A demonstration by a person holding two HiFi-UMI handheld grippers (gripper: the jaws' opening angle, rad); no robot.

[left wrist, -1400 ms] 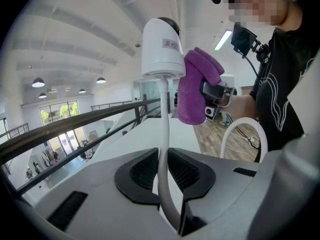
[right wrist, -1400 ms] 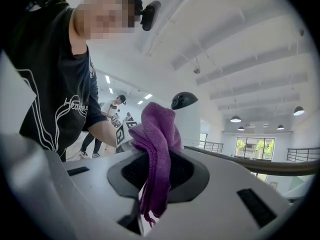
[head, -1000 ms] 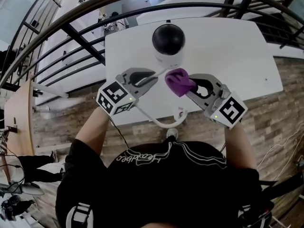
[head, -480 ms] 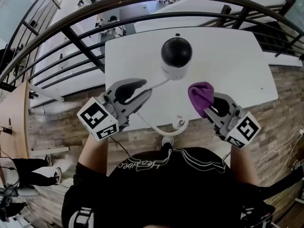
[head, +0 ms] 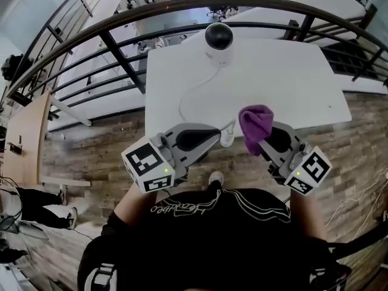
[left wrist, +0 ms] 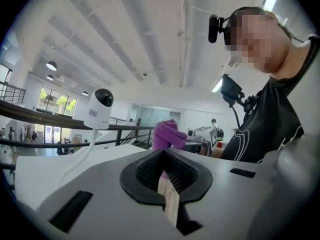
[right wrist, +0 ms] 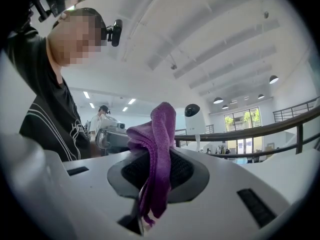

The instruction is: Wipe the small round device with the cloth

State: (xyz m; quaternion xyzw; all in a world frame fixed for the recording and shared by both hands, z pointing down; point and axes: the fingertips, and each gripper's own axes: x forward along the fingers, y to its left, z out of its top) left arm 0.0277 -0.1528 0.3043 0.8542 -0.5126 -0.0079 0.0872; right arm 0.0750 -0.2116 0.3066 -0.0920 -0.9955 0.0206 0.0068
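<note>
The small round device (head: 218,41), a white camera with a black dome, stands at the far edge of the white table (head: 291,83). It also shows in the left gripper view (left wrist: 100,109) and in the right gripper view (right wrist: 192,118). My right gripper (head: 262,141) is shut on the purple cloth (head: 254,125), which sticks up out of its jaws (right wrist: 159,144). My left gripper (head: 212,139) is at the table's front edge, shut with nothing held (left wrist: 164,156). Both are well short of the device and tilted upward.
A white cable (head: 193,91) runs from the device to a small white plug (head: 227,136) near the front edge, between the grippers. Black railings (head: 121,53) curve round the table's far and left sides. Wooden floor (head: 91,156) lies below.
Both grippers have drawn back from the device to the table's front edge, and the cloth has come away with the right one. The left jaws, open half a second ago, have closed.
</note>
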